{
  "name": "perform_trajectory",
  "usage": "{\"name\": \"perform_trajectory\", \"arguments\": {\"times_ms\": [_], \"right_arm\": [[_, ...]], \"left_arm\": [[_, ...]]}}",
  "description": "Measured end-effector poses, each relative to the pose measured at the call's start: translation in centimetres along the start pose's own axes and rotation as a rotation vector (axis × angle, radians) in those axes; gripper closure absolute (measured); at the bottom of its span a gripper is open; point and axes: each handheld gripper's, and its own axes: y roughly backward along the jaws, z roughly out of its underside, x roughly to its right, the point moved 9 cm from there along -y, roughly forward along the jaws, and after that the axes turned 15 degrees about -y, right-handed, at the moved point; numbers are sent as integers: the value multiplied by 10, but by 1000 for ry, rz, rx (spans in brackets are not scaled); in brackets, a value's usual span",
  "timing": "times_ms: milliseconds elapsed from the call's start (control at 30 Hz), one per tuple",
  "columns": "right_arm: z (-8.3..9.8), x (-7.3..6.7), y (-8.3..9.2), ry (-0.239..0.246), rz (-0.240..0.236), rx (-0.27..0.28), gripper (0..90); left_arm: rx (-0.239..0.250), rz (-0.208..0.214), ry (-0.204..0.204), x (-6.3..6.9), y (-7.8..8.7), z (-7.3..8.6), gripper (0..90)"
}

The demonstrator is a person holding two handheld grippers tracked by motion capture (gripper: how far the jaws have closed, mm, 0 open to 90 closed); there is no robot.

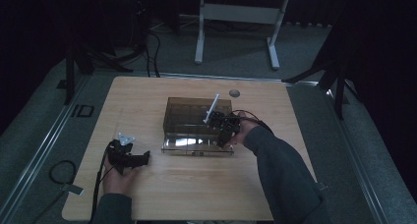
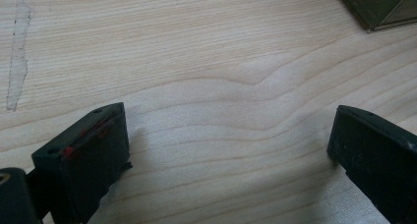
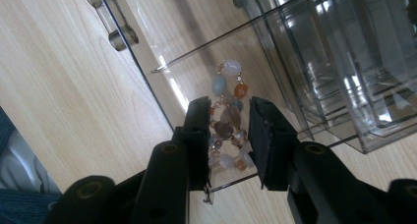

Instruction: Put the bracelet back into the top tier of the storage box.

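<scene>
A smoky clear box (image 1: 196, 111) stands mid-table with its shallow drawer (image 1: 194, 146) pulled out toward me. In the right gripper view a beaded bracelet (image 3: 220, 84) of pale blue, white and orange stones lies on the drawer floor (image 3: 187, 71). My right gripper (image 3: 228, 108) hangs over it, jaws a little apart, with the beads between them and no clear pinch. From above, the right gripper (image 1: 222, 140) sits at the drawer's right end. My left gripper (image 1: 144, 158) rests on the wood at the front left. Its jaws (image 2: 226, 140) are wide apart with nothing between them.
The drawer's front panel carries a bar handle (image 3: 118, 25). The box's corner (image 2: 383, 8) shows at the top right of the left gripper view. A tape mark (image 2: 17, 62) runs along the wood. A cable grommet (image 1: 234, 93) sits behind the box. Floor cables (image 1: 61, 172) lie left of the table.
</scene>
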Motion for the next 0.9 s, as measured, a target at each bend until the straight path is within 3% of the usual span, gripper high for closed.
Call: {"name": "perform_trajectory", "arguments": {"times_ms": [500, 900], "right_arm": [[-2, -1, 18, -13, -10, 82, 594], [13, 8, 22, -36, -4, 103, 526]], "left_arm": [[0, 0, 0, 0, 0, 0, 22], [-1, 1, 0, 0, 0, 0, 22]]}}
